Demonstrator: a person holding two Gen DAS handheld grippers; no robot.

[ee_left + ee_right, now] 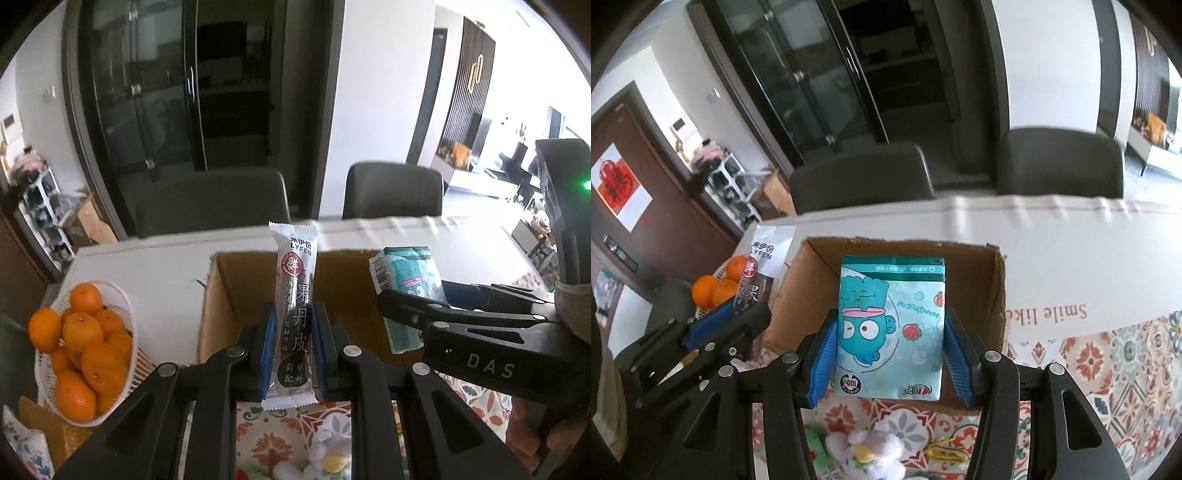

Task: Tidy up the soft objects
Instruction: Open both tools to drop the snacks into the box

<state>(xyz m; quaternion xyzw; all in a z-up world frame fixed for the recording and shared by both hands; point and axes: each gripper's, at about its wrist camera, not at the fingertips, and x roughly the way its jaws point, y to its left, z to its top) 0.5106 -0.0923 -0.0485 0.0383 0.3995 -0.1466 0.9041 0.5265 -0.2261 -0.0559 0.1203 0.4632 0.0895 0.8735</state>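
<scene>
My left gripper [291,354] is shut on a long snack bar packet [293,295] with a white and dark wrapper, held upright over the open cardboard box [214,295]. My right gripper [890,354] is shut on a teal tissue pack [892,328] with a cartoon fish, held in front of the same box [993,295]. The right gripper [391,302] with the tissue pack [410,280] shows at the right of the left wrist view. The left gripper [738,317] with the snack packet [764,266] shows at the left of the right wrist view. A white plush toy [875,454] lies on the table below.
A white basket of oranges [122,317] stands left of the box. A patterned tablecloth [1108,369] covers the table. A yellow rubber band [945,452] lies near the plush toy. Two dark chairs [860,181] stand behind the table.
</scene>
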